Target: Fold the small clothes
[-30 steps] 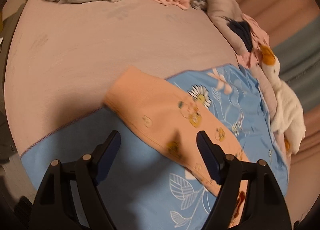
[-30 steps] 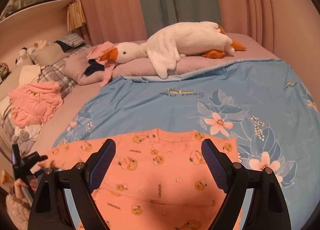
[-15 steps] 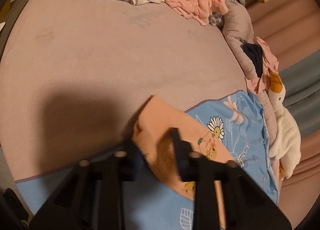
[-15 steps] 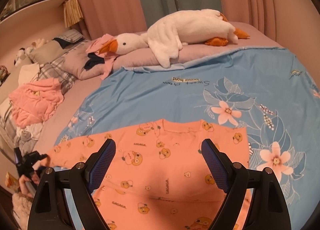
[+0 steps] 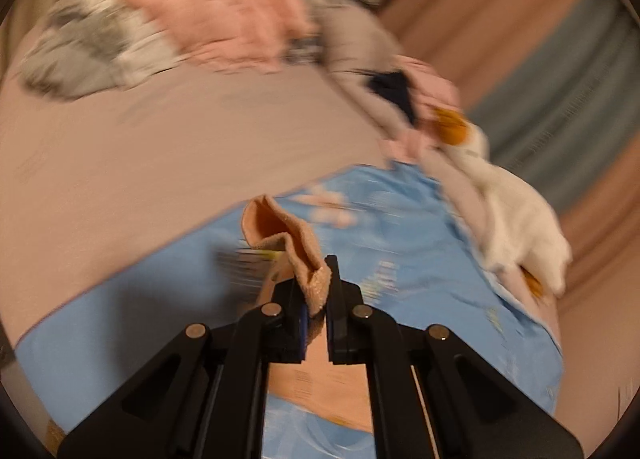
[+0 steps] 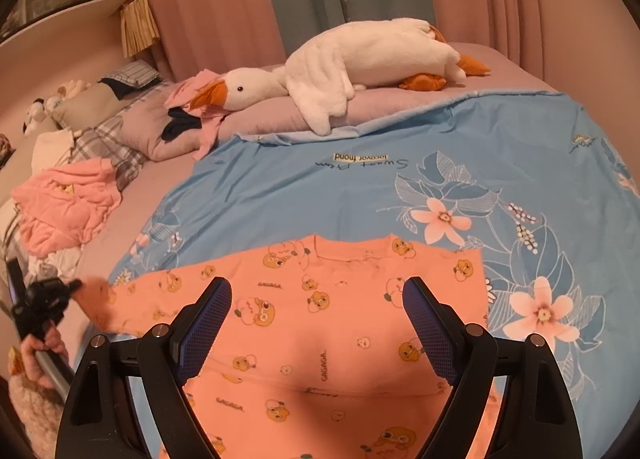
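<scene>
Tongs on the left (image 5: 316, 291) tilt downward, raised off the blue sheet (image 5: 420, 251), jaws just closed and clamped on the sleeve cuff (image 5: 304, 255) of the orange shirt (image 6: 320, 323). Right tongs (image 6: 318, 323) hang wide open over the shirt's chest, holding nothing. The shirt lies flat on the sheet; a second ago the sleeve lay flat too.

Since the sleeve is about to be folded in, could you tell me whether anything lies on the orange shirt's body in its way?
Nothing visible does: the orange shirt lies flat and bare; the open right gripper only hovers above it.
</scene>
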`<state>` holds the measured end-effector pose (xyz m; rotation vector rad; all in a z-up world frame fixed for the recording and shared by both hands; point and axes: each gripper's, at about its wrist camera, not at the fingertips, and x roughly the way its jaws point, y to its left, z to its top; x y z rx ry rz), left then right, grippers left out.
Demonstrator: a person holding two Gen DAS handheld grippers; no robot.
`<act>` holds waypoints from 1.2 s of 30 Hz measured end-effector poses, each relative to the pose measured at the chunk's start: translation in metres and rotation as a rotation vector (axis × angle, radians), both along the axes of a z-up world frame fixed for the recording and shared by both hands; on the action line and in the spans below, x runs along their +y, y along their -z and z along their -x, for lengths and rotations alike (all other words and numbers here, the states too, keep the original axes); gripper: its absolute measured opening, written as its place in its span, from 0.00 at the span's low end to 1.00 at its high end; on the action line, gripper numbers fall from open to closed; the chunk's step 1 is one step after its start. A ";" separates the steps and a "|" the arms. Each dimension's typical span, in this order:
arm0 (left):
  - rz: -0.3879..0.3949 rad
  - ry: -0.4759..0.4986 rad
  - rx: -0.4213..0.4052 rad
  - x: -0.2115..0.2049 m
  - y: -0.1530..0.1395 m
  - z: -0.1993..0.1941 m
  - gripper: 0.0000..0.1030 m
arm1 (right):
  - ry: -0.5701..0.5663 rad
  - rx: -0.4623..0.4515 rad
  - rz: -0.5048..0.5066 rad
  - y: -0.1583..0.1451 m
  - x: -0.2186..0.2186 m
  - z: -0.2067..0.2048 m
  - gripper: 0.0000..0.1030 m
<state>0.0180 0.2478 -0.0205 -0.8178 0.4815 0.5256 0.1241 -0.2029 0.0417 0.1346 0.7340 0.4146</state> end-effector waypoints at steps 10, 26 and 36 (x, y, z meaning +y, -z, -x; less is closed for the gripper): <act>-0.135 0.407 -0.001 -0.112 -0.029 -0.058 0.05 | 0.006 0.016 -0.011 0.003 -0.009 0.002 0.84; -0.140 0.778 0.190 -0.229 0.045 -0.105 0.06 | 0.016 0.075 -0.031 0.020 -0.020 -0.002 0.84; -0.054 0.830 0.252 -0.235 0.073 -0.107 0.31 | -0.003 0.150 -0.060 0.038 -0.018 -0.010 0.84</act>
